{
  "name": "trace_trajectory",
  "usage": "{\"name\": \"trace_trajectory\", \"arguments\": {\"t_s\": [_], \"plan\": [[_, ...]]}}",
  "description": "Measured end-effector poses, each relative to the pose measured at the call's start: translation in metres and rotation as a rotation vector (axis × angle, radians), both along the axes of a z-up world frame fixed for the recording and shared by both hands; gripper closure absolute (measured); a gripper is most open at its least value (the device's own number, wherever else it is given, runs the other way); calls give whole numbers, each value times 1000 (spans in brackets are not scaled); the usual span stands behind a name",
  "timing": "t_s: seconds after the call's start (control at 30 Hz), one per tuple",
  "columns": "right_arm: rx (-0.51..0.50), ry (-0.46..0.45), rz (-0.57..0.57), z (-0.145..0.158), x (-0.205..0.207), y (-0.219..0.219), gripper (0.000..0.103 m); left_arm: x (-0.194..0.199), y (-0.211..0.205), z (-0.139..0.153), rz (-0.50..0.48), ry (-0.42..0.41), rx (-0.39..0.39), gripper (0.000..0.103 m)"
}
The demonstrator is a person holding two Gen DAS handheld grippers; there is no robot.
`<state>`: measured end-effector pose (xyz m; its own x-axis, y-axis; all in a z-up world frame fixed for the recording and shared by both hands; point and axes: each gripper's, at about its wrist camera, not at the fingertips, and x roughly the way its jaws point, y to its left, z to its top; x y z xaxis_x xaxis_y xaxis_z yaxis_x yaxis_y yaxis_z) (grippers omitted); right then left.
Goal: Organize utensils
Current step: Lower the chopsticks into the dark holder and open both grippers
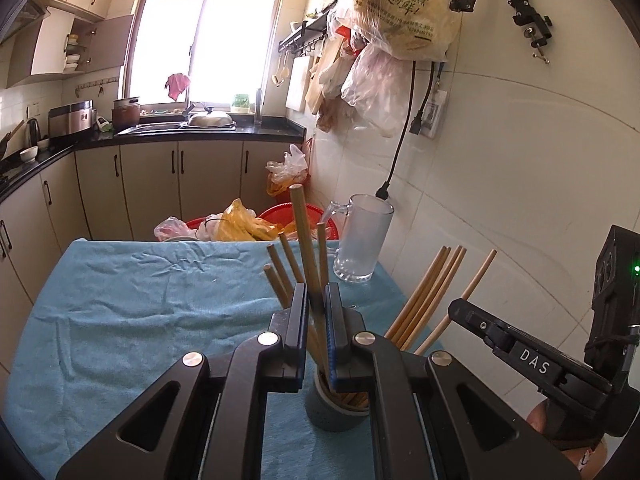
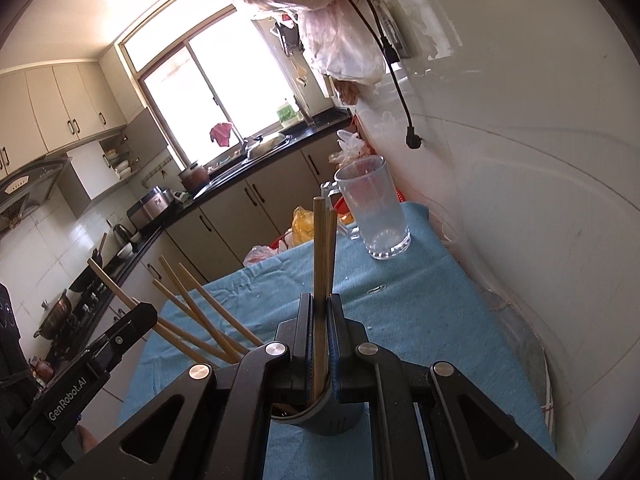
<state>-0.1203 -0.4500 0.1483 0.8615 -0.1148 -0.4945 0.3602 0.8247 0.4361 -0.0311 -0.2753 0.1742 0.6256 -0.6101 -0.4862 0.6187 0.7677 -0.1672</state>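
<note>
left gripper (image 1: 316, 300) clamped on chopsticks (image 1: 307, 240), low centre of frame, their lower ends in the grey holder cup (image 1: 334, 414) just below. right gripper (image 2: 320, 312) likewise pinches a chopstick pair (image 2: 322, 264) over the same cup. sticks look light, stiff, smooth, likely slippery; grip mid-shaft. blue cloth (image 1: 140, 300) beyond, glass mug (image 1: 362, 236) upper right.

Left wrist view: looks forward and slightly down along the left gripper (image 1: 316, 304), whose fingers fill the lower frame, close above a gray cup (image 1: 332, 412) of chopsticks. Right wrist view: same close forward aim along the right gripper (image 2: 320, 312), rolled sideways. Both share the cup, blue cloth (image 1: 140, 320), glass mug (image 1: 362, 236) beyond the fingertips, and window (image 1: 204, 40).
</note>
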Motion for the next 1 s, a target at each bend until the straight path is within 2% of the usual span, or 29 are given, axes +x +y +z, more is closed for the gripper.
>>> {"name": "trace_trajectory", "arguments": {"t_s": [0.27, 0.37, 0.53, 0.6, 0.83, 0.97, 1.0], "plan": [[8, 18, 11, -5, 4, 2, 96, 6, 0, -7, 5, 13, 23, 93], [12, 23, 17, -4, 4, 3, 95, 7, 1, -9, 10, 15, 23, 83], [8, 15, 17, -1, 3, 4, 95, 6, 2, -9, 18, 13, 25, 77], [9, 14, 19, 1, 1, 4, 95, 4, 3, -8, 25, 10, 23, 70], [-6, 1, 14, 9, -11, 8, 93, 2, 14, -4, 50, 0, 19, 65], [-21, -2, 5, 13, -19, 10, 78, 1, 21, -2, 70, 0, 18, 62], [-24, -4, -1, 14, -22, 10, 77, 0, 23, -2, 73, -1, 16, 62]]}}
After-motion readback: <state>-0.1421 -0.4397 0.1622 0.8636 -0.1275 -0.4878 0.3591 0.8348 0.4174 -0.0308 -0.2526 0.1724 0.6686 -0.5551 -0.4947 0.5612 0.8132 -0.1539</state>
